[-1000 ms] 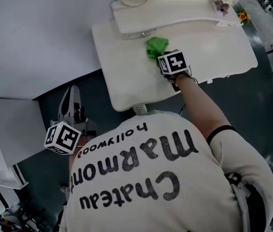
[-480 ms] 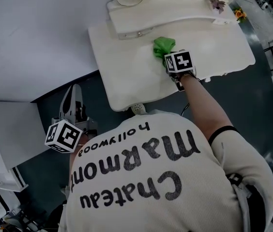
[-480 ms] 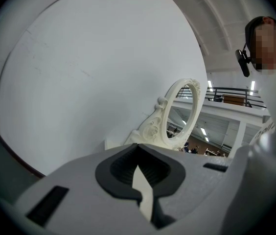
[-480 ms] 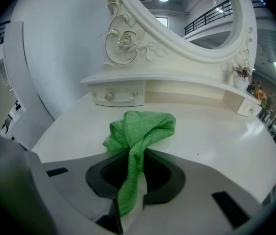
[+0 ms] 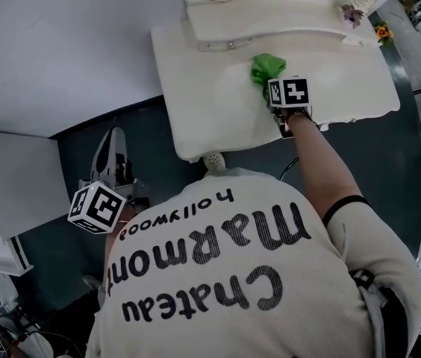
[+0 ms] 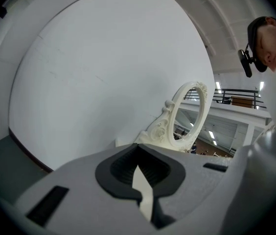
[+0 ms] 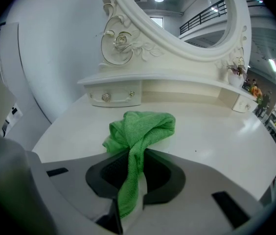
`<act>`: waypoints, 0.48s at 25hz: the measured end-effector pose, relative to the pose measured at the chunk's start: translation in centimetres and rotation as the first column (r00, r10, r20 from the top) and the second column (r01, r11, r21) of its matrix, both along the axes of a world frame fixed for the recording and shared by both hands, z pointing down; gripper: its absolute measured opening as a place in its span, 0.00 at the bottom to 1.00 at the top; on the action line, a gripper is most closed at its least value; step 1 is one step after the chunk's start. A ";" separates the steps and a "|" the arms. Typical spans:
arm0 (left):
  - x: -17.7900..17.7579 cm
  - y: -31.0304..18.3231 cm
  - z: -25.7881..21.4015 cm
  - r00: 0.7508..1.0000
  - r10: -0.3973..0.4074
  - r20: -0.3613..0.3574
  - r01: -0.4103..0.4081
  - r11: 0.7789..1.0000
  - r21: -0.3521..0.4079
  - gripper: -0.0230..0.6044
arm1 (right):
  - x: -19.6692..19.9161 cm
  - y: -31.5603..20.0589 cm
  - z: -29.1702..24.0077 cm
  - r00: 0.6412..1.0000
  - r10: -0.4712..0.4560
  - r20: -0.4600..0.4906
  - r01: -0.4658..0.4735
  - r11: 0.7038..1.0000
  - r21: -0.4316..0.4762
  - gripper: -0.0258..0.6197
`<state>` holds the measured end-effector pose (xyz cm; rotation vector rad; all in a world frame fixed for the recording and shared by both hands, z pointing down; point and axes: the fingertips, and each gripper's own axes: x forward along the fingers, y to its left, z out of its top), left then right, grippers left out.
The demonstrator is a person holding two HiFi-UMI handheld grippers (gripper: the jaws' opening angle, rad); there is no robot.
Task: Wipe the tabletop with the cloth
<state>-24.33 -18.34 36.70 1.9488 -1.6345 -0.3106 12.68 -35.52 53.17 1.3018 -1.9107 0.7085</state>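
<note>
1. Right tongs (image 7: pixel 132 163), right gripper view: jaws closed down on a twisted strand of the green cloth (image 7: pixel 140 129). The strand runs back between the dark pads (image 7: pixel 103 173). The head view cannot confirm this grip, since the marker cube covers the jaws there.
2. Just past the tips of the right tongs, the rest of the cloth is bunched in a loose knot on the white surface (image 7: pixel 216 126), touching it.
3. Beyond the cloth, same view: a low drawer shelf (image 7: pixel 113 94) with small round knobs, then the ornate oval mirror frame (image 7: pixel 128 40) rising behind it. Small flowers (image 7: pixel 236 70) stand far off to the right of the tongs.
4. Head view: right tongs (image 5: pixel 274 83) reach out from the person's arm over the surface (image 5: pixel 195 88), with the cloth (image 5: pixel 268 67) ahead of their tips, near the shelf edge.
5. Head view only: left tongs (image 5: pixel 111 144) are held low beside the person's shirt (image 5: pixel 233 274), over dark floor (image 5: pixel 76 148), well apart from the surface and the cloth.
6. Left gripper view: left tongs (image 6: pixel 138 153) have jaws drawn together with nothing gripped. Far ahead are the mirror (image 6: pixel 187 116), seen edge-on, and a pale wall (image 6: pixel 103 72). No cloth shows in this view.
</note>
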 end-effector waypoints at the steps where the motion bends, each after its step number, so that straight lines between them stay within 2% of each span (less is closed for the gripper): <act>1: -0.4 0.6 0.3 1.000 -0.016 0.000 0.016 1.000 -0.010 0.05 | -0.1 0.1 0.1 1.000 -0.001 0.000 0.001 1.000 -0.008 0.17; 7: -1.6 2.9 2.1 0.999 -0.034 -0.013 0.033 0.998 -0.060 0.05 | -0.4 -0.3 -0.1 1.000 -0.012 0.028 0.012 1.000 -0.003 0.17; 10: -2.3 4.3 2.7 0.999 -0.046 -0.012 0.045 0.996 -0.078 0.05 | -1.6 0.0 -1.1 0.995 0.003 0.099 -0.003 1.000 0.007 0.17; 12: -3.1 5.3 3.1 0.998 -0.064 -0.013 0.063 0.994 -0.089 0.05 | -4.2 0.6 -2.3 0.985 -0.019 0.174 0.014 1.000 0.027 0.17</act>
